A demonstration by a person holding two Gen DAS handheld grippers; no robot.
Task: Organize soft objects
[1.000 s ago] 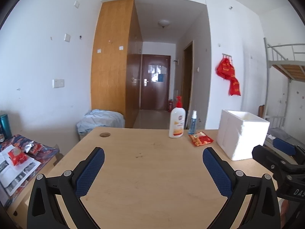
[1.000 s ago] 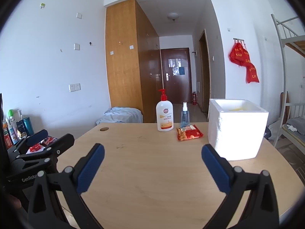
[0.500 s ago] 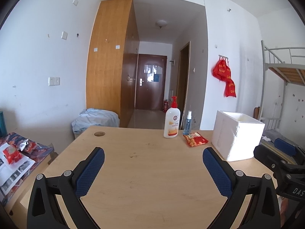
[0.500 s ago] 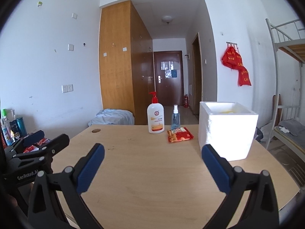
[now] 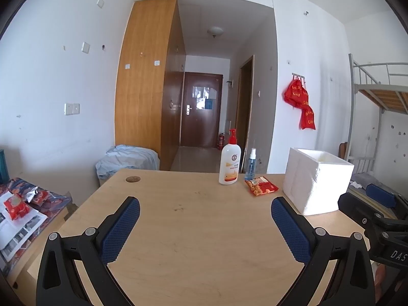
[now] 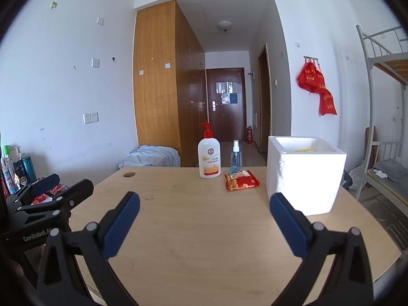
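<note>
Both grippers hover over the near edge of the wooden table point(image 5: 193, 229), empty. Left gripper point(image 5: 205, 214) has its jaws spread wide; right gripper point(image 6: 204, 209) likewise wide. Red snack packet point(image 6: 241, 180) lies flat near the far edge, just beside the white foam box point(image 6: 304, 176), which sits toward the far right corner. Something yellow shows inside the box, too hidden to tell what. Pump bottle point(image 6: 208, 154) and small spray bottle point(image 6: 236, 157) stand upright at the far edge, behind the packet. More red packets point(image 5: 15, 205) lie on a side surface left of the table.
</note>
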